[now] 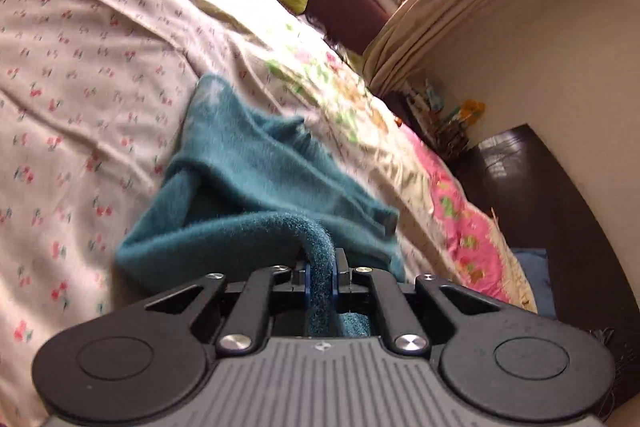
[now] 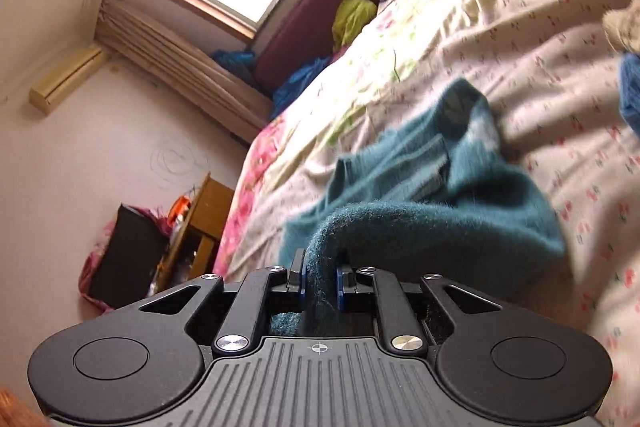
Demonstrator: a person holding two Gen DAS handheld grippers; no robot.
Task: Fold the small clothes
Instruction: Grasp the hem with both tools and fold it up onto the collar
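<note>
- The bed, with its flowery sheet, takes up most of both views, and the teal sweater sits bunched in the middle of it, partly lifted.
- The left hand-held gripper is clamped tight on a thick fuzzy edge of it; the right hand-held gripper pinches another edge the same way.
- Risk imo: it's so crumpled that pulling unevenly could twist it, or the fluffy knit could slip out.
- Blurry frames, so I can't tell sleeves from hem. The blue thing at the right edge is cut off.
</note>
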